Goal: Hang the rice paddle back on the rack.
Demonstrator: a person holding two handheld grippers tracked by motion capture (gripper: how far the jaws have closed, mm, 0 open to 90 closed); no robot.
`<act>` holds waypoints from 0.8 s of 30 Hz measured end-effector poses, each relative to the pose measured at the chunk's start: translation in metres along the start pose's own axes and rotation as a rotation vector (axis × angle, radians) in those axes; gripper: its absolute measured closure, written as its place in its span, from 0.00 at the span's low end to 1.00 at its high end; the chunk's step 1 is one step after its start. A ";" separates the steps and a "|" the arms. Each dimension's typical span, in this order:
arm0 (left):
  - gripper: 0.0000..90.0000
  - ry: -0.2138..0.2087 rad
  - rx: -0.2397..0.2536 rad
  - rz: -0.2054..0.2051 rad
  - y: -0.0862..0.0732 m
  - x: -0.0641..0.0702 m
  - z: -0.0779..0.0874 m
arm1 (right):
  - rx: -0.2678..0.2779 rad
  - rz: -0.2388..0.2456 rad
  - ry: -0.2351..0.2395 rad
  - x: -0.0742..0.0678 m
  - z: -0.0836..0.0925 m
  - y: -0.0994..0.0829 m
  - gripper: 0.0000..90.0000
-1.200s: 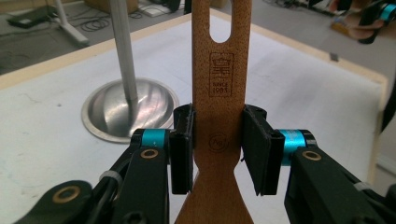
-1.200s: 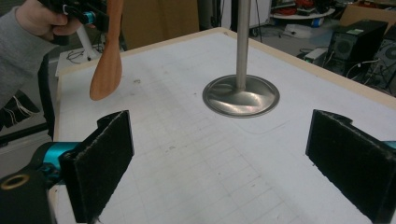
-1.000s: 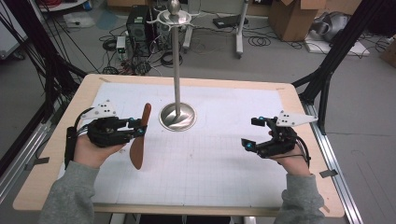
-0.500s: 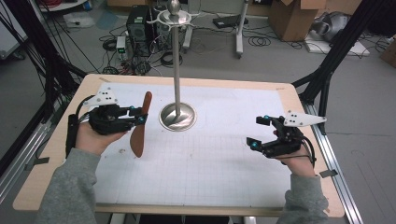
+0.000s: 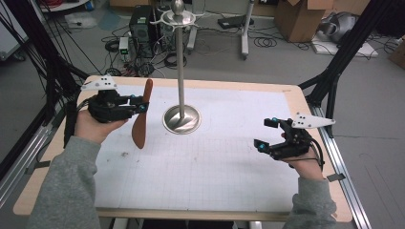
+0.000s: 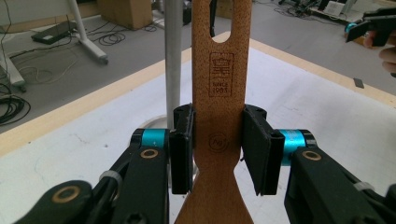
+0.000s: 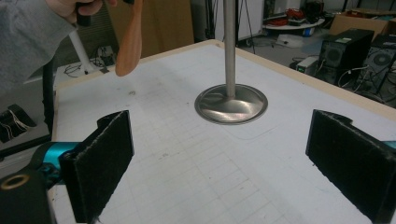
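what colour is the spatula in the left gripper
Reddish-brown wood; the spatula shows best in the left gripper view, clamped in the left gripper.

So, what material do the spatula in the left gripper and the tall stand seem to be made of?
The spatula looks like wood: matte orange-brown, finely speckled grain, with a mark that seems burned into the handle. It could be bamboo; the look leaves that open. The stand looks like polished metal, probably steel: its silver pole and round base mirror the light.

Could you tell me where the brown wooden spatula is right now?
In the high view, the brown wooden spatula hangs clamped in the left gripper, left of the metal stand.
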State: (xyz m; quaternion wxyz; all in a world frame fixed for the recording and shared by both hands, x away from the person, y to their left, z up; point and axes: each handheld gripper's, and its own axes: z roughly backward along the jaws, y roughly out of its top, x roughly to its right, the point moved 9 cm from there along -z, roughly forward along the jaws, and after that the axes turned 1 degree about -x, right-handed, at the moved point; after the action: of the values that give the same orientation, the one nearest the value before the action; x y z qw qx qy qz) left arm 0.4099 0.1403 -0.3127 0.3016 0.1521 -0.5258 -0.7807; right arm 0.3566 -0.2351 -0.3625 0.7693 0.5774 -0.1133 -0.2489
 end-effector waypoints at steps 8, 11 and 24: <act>0.72 0.000 0.008 0.010 0.016 -0.011 0.002 | -0.004 -0.003 -0.003 0.001 0.000 -0.002 0.07; 0.72 0.000 0.012 0.009 0.022 -0.014 0.004 | -0.004 -0.003 -0.007 0.002 0.002 -0.002 0.07; 0.72 0.009 0.025 -0.009 0.051 -0.030 0.004 | 0.016 -0.015 -0.009 0.005 0.007 -0.001 0.07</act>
State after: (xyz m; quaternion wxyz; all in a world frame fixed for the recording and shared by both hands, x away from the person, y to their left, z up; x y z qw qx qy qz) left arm 0.4465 0.1487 -0.2674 0.2983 0.1620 -0.5335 -0.7747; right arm 0.3575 -0.2440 -0.3621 0.7624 0.5832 -0.1142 -0.2562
